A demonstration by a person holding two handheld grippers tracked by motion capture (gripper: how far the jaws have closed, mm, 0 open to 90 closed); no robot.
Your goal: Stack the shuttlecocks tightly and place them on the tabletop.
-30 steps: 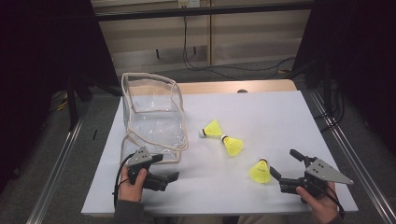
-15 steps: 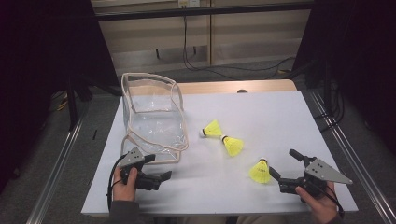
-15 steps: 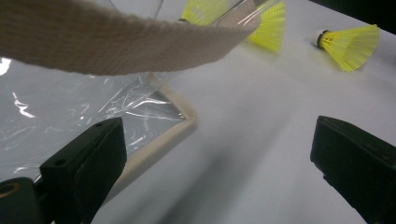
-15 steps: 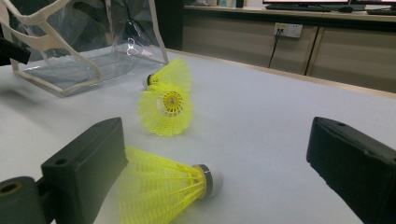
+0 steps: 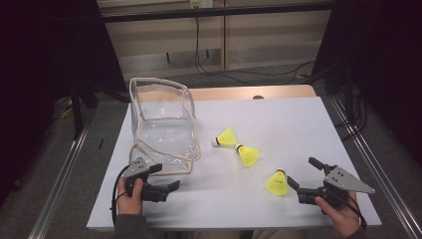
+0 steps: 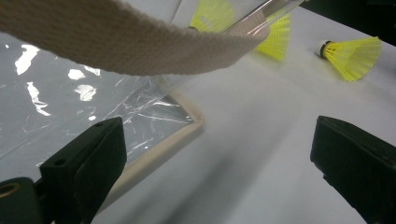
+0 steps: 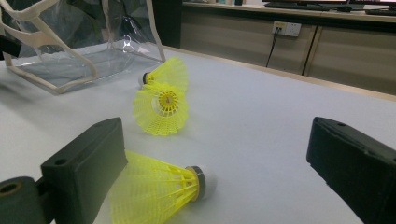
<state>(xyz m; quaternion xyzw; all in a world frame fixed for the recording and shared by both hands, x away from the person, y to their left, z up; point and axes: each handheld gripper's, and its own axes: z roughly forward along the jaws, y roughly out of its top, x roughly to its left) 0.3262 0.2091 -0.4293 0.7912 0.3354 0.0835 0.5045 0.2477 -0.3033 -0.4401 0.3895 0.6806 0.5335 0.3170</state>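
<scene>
Three yellow shuttlecocks lie on the white table: one (image 5: 226, 138) near the bag, one (image 5: 249, 155) touching it, and one (image 5: 277, 183) nearer the front. A clear plastic bag (image 5: 161, 124) with beige trim stands open at the left. My right gripper (image 5: 302, 173) is open just right of the nearest shuttlecock (image 7: 159, 191), which lies on its side by the left jaw with its cork toward the gap. My left gripper (image 5: 164, 178) is open at the bag's front corner. Its own view looks under the beige strap (image 6: 140, 46), with the bag's bottom edge (image 6: 177, 135) between the jaws.
The white table surface (image 5: 298, 129) stretches bare to the right and back. A wooden strip (image 5: 249, 93) runs along the table's far edge. Metal rails (image 5: 363, 149) flank both sides, and cables lie on the floor behind.
My left gripper has drifted a little to the left, away from the bag's front. The right gripper and the shuttlecocks have stayed put.
</scene>
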